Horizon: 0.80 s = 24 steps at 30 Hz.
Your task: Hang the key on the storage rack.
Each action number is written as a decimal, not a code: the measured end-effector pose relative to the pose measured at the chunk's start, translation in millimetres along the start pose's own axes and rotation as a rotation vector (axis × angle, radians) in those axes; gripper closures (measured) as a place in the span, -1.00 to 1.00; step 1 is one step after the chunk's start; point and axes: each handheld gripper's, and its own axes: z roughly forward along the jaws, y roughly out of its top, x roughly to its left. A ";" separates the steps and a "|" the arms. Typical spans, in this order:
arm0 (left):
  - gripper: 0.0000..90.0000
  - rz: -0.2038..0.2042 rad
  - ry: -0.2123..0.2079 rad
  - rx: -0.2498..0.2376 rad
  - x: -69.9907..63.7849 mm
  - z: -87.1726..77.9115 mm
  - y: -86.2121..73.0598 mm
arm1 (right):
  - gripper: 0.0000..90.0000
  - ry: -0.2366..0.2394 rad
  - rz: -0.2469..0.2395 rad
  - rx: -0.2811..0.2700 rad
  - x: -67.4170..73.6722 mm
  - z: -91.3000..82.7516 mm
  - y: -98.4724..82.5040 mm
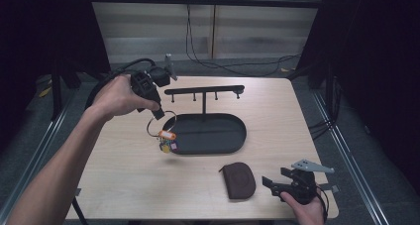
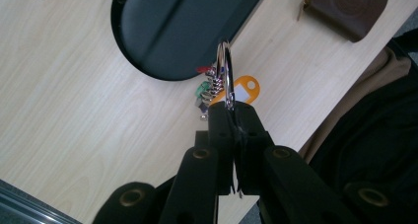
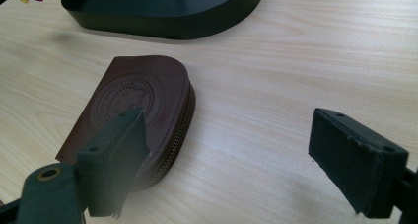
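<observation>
The left gripper (image 1: 157,113) is hanging above the table's left half, its jaws pressed together and pinching the top of a large metal key ring (image 1: 161,122), which is dangling clear of the wooden table (image 1: 124,180). An orange key tag (image 1: 167,135) and a small cluster of coloured bits (image 1: 165,146) are hanging from the ring's lower part, just off the left end of the black oval tray (image 1: 237,136). In the left gripper view the ring (image 2: 226,71) is showing edge-on between the closed pads, with the orange tag (image 2: 241,88) and the tray (image 2: 182,31) below it. A black hook rack (image 1: 204,91) is standing on a post that rises from the tray's far side. The right gripper (image 1: 270,183) is resting low at the table's near right corner, its jaws spread wide and gripping nothing. A brown leather zip pouch (image 1: 238,179) is lying flat just beside it; in the right gripper view the pouch (image 3: 143,100) is sitting close by one finger (image 3: 116,160), though whether they are touching I cannot tell.
</observation>
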 end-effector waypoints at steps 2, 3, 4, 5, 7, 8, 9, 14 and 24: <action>0.95 -0.005 0.000 -0.002 0.7 1.3 2.7 | -0.67 0.002 -0.002 -0.001 0.1 -0.2 -0.1; 0.95 0.003 -0.005 -0.003 1.2 2.2 4.0 | -0.67 0.002 -0.002 -0.001 0.1 -0.2 -0.1; 0.95 -0.001 0.003 -0.004 1.8 2.8 5.2 | -0.67 0.003 -0.002 0.000 -0.2 -0.2 -0.1; 0.95 -0.005 0.008 -0.008 3.3 2.9 6.1 | -0.67 0.003 -0.002 0.000 -0.2 -0.2 -0.1; 0.96 -0.016 0.005 -0.005 6.6 3.4 7.9 | -0.67 0.000 0.001 0.000 -0.1 0.0 -0.1; 0.96 -0.021 0.010 -0.004 7.9 3.3 8.5 | -0.67 0.000 0.001 0.000 -0.1 0.0 -0.1; 0.96 -0.027 0.007 -0.005 9.4 3.2 9.2 | -0.67 0.000 0.000 0.000 0.0 0.0 0.0; 0.95 -0.048 0.015 0.011 18.0 3.3 14.4 | -0.67 0.001 -0.002 0.006 -0.1 1.1 0.2; 0.95 -0.066 0.024 0.034 30.0 11.2 33.4 | -0.67 0.003 -0.003 0.007 0.6 0.7 0.2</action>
